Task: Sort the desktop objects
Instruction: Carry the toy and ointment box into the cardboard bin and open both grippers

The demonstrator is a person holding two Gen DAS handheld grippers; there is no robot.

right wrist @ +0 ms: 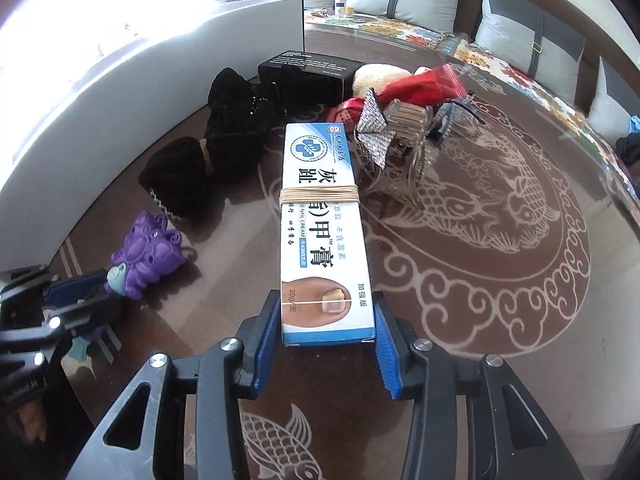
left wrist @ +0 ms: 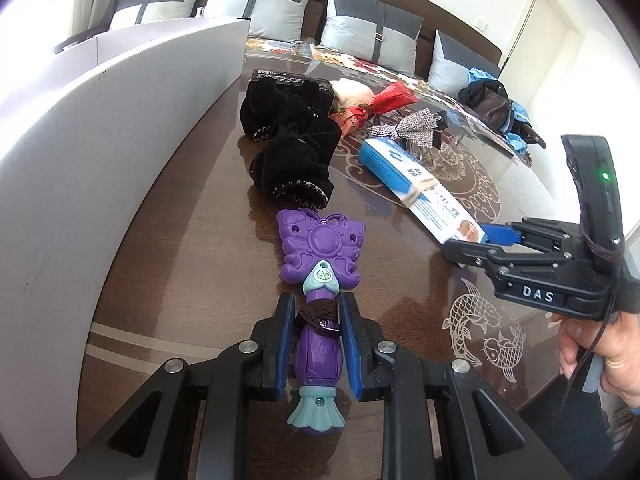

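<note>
My left gripper (left wrist: 318, 312) is shut on the handle of a purple butterfly toy wand (left wrist: 320, 248), which lies along the brown table; it also shows in the right wrist view (right wrist: 148, 256). My right gripper (right wrist: 326, 312) is shut on the near end of a white-and-blue nail cream box (right wrist: 322, 220) with a rubber band round it; the box shows in the left wrist view (left wrist: 416, 184) with the right gripper (left wrist: 472, 242) at its end. Black velvet pouches (left wrist: 288, 148), a red tube (right wrist: 424, 84) and a glittery silver bow (left wrist: 412, 126) lie beyond.
A white curved wall of a bin or board (left wrist: 100, 140) runs along the left of the table. A black box (right wrist: 304, 66) sits at the back. A sofa with grey cushions (left wrist: 372, 28) lies behind the table. The table has a fish pattern (right wrist: 500, 208).
</note>
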